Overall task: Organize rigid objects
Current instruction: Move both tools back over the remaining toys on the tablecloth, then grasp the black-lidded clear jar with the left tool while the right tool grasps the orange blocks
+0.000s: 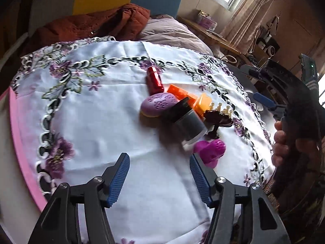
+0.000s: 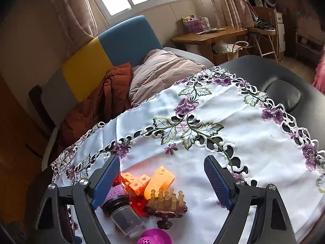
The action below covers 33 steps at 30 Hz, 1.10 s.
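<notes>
Left gripper (image 1: 159,180) hung over bare cloth at about 6 o'clock of the pile, fingers spread wide, nothing between them. Right gripper (image 2: 161,180) likewise stood spread and empty, with the pile low between its fingers; in the left wrist view it showed at 3 o'clock, gripped by the person's hand (image 1: 284,142).

Items, all on the embroidered tablecloth (image 1: 91,132), gathered in one loose heap:
- red cylinder (image 1: 155,80), lying at 12 o'clock of the heap
- purple oval case (image 1: 158,104), at 10 o'clock, touching the jar
- orange block pieces (image 1: 179,91), behind the jar
- yellow-orange piece (image 1: 204,103), just beside the blocks
- dark jar (image 1: 186,120) with black lid, on its side at the centre
- brown pegged stand (image 1: 218,117), at 3 o'clock, touching the jar
- magenta perforated piece (image 1: 212,149), at 5 o'clock, nearest the left gripper

Status, as a judgement: little or nothing of the organizing appeared done. Items overlapped and leaned on one another, unsorted; no row, group or container was visible. Neither gripper held anything. Remaining: every item listed still to be separated and placed. Wide bare cloth lay toward 9 o'clock in the left wrist view and toward 1 o'clock in the right wrist view
</notes>
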Tool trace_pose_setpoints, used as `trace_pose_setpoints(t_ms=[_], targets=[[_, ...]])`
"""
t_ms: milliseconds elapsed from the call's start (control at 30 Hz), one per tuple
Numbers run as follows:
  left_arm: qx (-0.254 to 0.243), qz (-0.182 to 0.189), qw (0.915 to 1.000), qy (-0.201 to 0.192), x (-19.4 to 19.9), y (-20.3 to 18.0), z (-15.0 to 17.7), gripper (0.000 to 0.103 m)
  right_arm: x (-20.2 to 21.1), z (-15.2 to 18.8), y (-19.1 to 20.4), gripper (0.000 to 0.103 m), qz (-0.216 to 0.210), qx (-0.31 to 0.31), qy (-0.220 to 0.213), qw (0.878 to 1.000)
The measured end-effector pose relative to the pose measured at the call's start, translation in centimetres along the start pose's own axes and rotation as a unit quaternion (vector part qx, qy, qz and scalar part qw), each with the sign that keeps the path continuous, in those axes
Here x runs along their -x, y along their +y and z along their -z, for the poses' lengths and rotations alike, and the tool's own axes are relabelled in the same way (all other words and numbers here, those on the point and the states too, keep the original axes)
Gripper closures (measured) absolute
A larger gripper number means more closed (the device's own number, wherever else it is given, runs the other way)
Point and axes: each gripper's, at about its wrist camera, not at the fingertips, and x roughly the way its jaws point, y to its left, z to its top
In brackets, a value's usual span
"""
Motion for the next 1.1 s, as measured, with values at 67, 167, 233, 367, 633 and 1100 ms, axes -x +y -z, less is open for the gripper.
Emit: trace_pose_setpoints(t_ms=[67, 167, 233, 367, 633, 1100], targets=[[0.012, 0.018, 0.9998, 0.001, -1.3, -0.8, -1.1, 0.042, 0.0, 0.0, -0.1, 0.017, -0.003, -0.004, 0.0, 1.0], [0.028, 0.024, 0.9993, 0.001, -3.3, -1.8, -2.8, 0.042, 0.0, -0.1, -0.3, 0.017, -0.008, -0.012, 0.002, 1.0], [0.044, 0.025, 0.9987, 0.004, -4.4, -2.0, -3.6, 0.042, -0.1, -0.1, -0.4, 0.017, -0.012, -0.017, 0.004, 1.0], [0.058, 0.012, 0.9982, 0.007, -6.6, -2.4, -4.8, 0.042, -0.2, -0.2, -0.7, 0.017, -0.02, -0.027, 0.006, 0.999], [0.077, 0.026, 0.9965, 0.017, -9.0, -1.2, -4.6, 0.057, -0.4, -0.2, -0.9, 0.017, -0.015, -0.028, 0.005, 1.0], [-0.015, -0.025, 0.9995, -0.014, -1.1, 2.4, 3.7, 0.059, -2.0, 0.7, 0.5, 0.023, -0.031, 0.012, 0.052, 0.998]])
